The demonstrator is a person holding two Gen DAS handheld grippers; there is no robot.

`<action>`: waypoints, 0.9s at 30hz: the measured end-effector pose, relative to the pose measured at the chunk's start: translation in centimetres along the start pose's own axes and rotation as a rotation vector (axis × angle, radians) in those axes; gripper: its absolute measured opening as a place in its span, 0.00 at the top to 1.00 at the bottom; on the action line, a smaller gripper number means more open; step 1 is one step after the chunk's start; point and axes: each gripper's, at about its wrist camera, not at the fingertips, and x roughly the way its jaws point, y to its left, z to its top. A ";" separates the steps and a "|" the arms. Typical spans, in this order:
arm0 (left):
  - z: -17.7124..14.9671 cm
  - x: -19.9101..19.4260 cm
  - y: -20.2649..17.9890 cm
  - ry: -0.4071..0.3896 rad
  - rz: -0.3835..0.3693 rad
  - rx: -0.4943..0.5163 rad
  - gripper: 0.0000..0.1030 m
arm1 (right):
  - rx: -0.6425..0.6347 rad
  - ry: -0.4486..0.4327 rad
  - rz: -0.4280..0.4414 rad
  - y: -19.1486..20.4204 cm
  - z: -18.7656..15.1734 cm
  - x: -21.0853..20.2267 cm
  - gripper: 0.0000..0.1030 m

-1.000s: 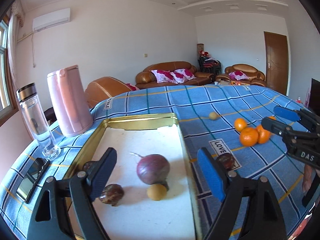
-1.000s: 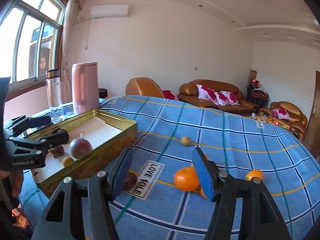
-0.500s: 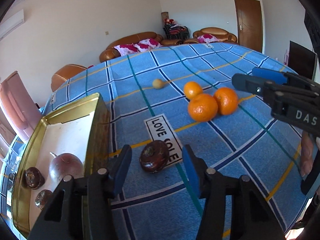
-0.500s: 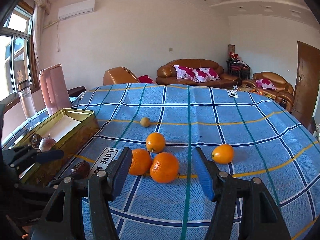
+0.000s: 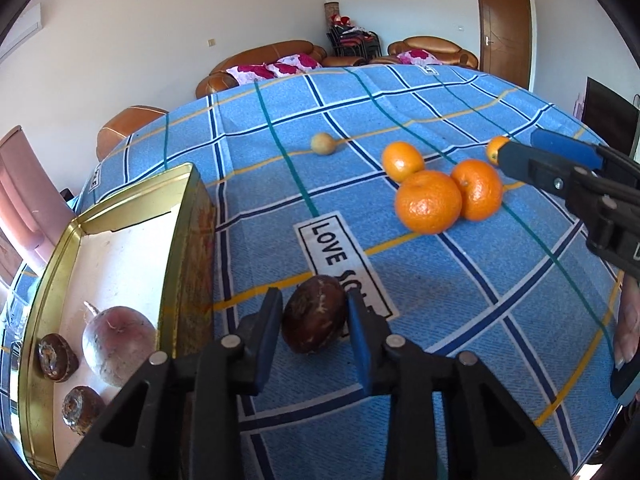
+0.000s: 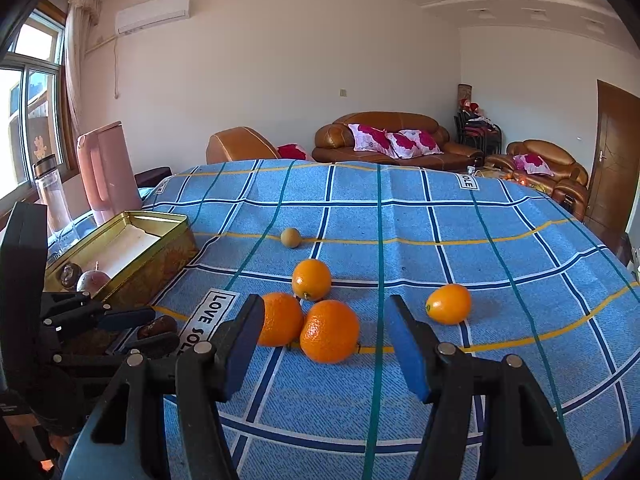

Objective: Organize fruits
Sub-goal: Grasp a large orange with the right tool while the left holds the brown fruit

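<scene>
Left wrist view: left tongs (image 5: 314, 326) have just been closing around a dark brown fruit (image 5: 314, 314) at the bottom middle, beside the gold tin (image 5: 188, 240). Right tongs (image 6: 324, 340) stay open near three oranges (image 6: 329, 330).

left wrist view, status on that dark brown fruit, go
Left gripper closing, fingers against dark brown wrinkled fruit on blue checked tablecloth. Right gripper open, empty, facing oranges. Gold tin tray path clear.

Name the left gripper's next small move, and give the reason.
Probably lift: the left gripper, whose jaws have just been closing, brackets the dark brown fruit on the tablecloth, pads apparently touching. The gold tin alongside already holds similar fruit.
</scene>
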 end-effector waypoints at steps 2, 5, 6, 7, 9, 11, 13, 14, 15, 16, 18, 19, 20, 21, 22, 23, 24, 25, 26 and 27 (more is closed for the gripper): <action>0.0 0.2 0.2 0.009 0.018 -0.016 0.65 | 0.001 0.007 -0.003 0.0 0.0 0.1 0.38; 0.0 0.3 0.4 0.011 0.019 -0.018 0.65 | 0.010 0.009 0.001 -0.2 0.0 0.2 0.38; 0.0 0.3 0.4 0.010 0.016 -0.016 0.65 | 0.015 0.010 0.004 -0.3 0.0 0.2 0.38; 0.0 0.2 0.4 0.008 0.009 -0.015 0.67 | 0.021 0.013 0.008 -0.5 0.0 0.3 0.38; -0.1 0.0 0.7 0.000 -0.014 -0.021 0.68 | 0.036 0.023 0.019 -0.7 0.0 0.5 0.38; -0.2 -0.4 1.2 -0.026 -0.041 -0.042 0.68 | 0.056 0.027 0.028 -1.1 -0.1 0.6 0.38; -0.3 -1.1 1.5 -0.054 -0.072 -0.055 0.68 | 0.075 0.021 0.032 -1.5 -0.1 0.5 0.38; -0.3 -1.2 1.5 -0.059 -0.085 -0.055 0.68 | 0.080 0.018 0.032 -1.6 -0.1 0.5 0.38; -0.3 -1.2 1.4 -0.060 -0.090 -0.058 0.68 | 0.081 0.018 0.031 -1.6 -0.1 0.4 0.38; -0.3 -1.3 1.4 -0.064 -0.096 -0.068 0.68 | 0.078 0.019 0.028 -1.5 -0.1 0.5 0.38; 0.0 -1.4 1.3 -0.075 -0.114 -0.077 0.68 | 0.066 0.026 0.025 -1.3 -0.1 0.6 0.38; 0.2 -1.6 1.0 -0.084 -0.109 -0.070 0.68 | 0.062 0.031 0.028 -1.2 -0.1 0.7 0.38; 0.3 -1.7 0.7 -0.096 -0.105 -0.063 0.68 | 0.064 0.038 0.038 -1.3 -0.1 0.8 0.38; 0.6 -1.8 0.5 -0.106 -0.104 -0.061 0.68 | 0.071 0.046 0.046 -1.4 -0.1 1.0 0.38; 0.8 -1.9 0.5 -0.116 -0.102 -0.067 0.68 | 0.081 0.056 0.050 -1.6 -0.1 1.2 0.38; 1.1 -1.8 0.6 -0.125 -0.096 -0.072 0.68 | 0.087 0.072 0.048 -1.8 -0.1 1.5 0.38; 1.4 -1.6 0.6 -0.130 -0.089 -0.078 0.68 | 0.089 0.087 0.046 -1.9 -0.1 1.7 0.38; 1.7 -1.3 0.7 -0.129 -0.081 -0.082 0.68 | 0.091 0.097 0.044 -2.1 -0.1 1.9 0.38; 1.9 -0.9 0.9 -0.123 -0.079 -0.092 0.68 | 0.089 0.104 0.037 -2.1 -0.1 2.1 0.38; 2.1 -0.7 0.8 -0.121 -0.087 -0.094 0.68 | 0.082 0.114 0.029 -2.1 0.0 2.3 0.38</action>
